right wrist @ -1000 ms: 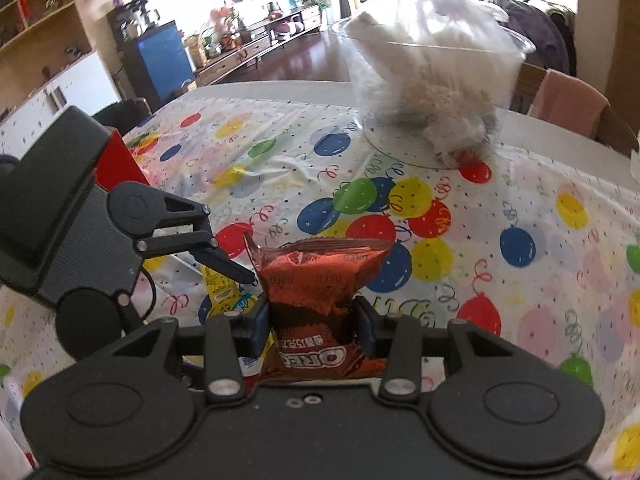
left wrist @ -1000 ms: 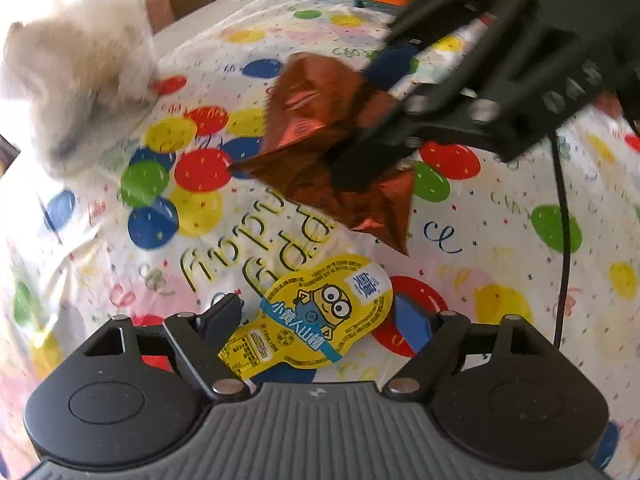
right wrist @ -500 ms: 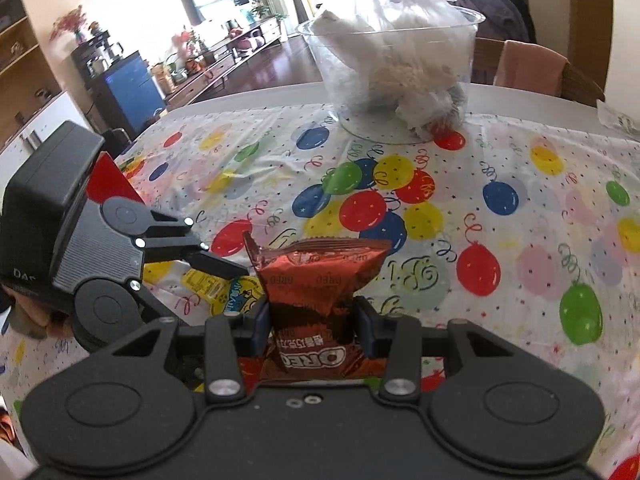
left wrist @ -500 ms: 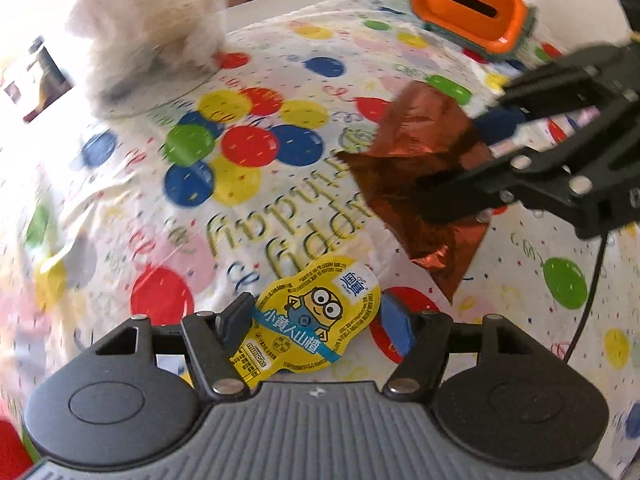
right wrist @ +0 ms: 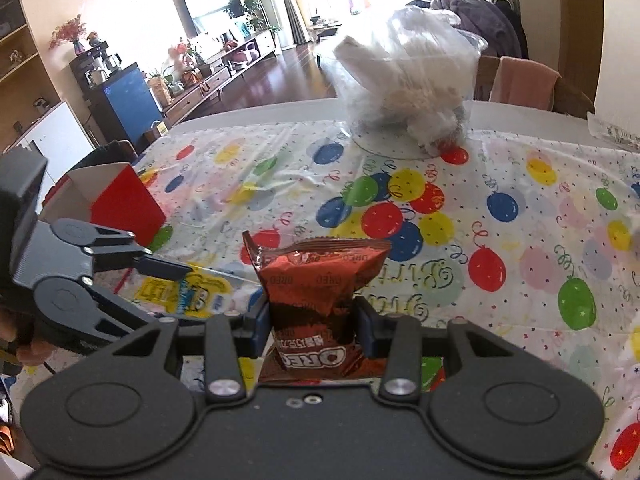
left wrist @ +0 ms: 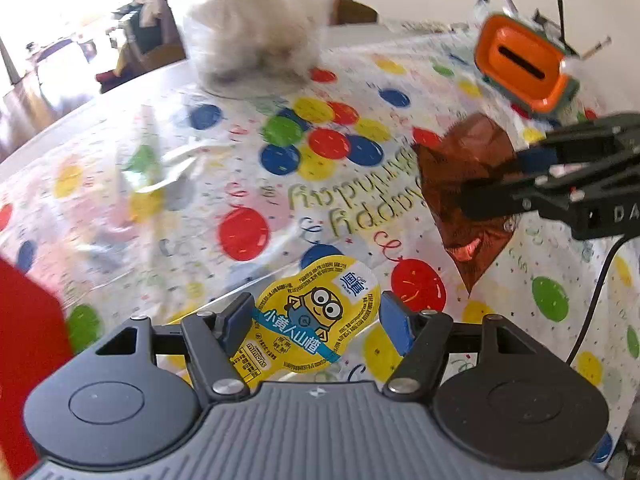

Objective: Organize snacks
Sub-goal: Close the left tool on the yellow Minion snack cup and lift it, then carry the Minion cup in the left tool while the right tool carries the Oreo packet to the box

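Two snacks in hand, neither yet put away.

Item 1: yellow Minions snack cup (left wrist: 316, 316), foil lid facing up, sitting between the blue pads of the left gripper (left wrist: 316, 320). The left pad (left wrist: 236, 320) meets its edge; at the right pad (left wrist: 394, 326) a sliver of gap seems to show, so the jaws stand fairly wide, and whether they truly pinch the cup cannot be told for certain. It appears raised off the table (the lid sits tilted against the cloth behind it).

Item 2: brown Oreo packet (right wrist: 320, 296), upright, squeezed at its lower half between the narrow-set jaws of the right gripper (right wrist: 316, 328), held clear of the cloth. The left view shows the same packet (left wrist: 460, 184) from the side.

Surroundings: balloon-print tablecloth (right wrist: 520, 240); clear plastic bowl (right wrist: 408, 92) at the far edge, holding white bagged goods; red open-topped box (right wrist: 120, 200) near the left side; orange device (left wrist: 520, 64) at the far right of the left view.

Status, as a judgement: pick-up stage looks finished for both items, and depositing is what remains. The destination is not evident (bowl or red box, either seems plausible). No other loose snacks can be made out on the cloth, though parts of it are blurred.
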The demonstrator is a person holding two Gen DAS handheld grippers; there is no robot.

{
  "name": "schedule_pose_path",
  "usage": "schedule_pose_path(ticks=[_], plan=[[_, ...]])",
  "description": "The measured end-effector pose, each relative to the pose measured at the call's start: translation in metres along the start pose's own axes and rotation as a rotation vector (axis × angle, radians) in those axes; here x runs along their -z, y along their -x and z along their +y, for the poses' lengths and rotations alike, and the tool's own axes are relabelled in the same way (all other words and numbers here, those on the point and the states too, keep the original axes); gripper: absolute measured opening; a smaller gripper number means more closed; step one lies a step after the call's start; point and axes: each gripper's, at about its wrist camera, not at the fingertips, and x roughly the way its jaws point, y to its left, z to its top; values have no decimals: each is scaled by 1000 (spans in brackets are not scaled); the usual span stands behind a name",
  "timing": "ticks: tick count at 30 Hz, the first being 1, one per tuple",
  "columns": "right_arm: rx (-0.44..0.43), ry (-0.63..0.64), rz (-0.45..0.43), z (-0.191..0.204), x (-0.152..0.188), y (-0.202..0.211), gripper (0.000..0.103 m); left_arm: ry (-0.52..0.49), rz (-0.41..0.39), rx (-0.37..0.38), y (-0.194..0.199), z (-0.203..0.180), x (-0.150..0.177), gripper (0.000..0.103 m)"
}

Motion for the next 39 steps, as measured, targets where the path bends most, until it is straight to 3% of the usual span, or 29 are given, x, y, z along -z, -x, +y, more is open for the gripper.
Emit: schedule_pose_path(ticks=[12,24,39], plan=[[-15,46,-52,51,-14,24,41,143,-82,-71,74,30,19,68],[-26,81,-92,113,-33,27,41,262,-162,-171,137,89,42,68],[-81,143,-88,213,-62,-14,41,424,-199,-287,187,187,82,68]])
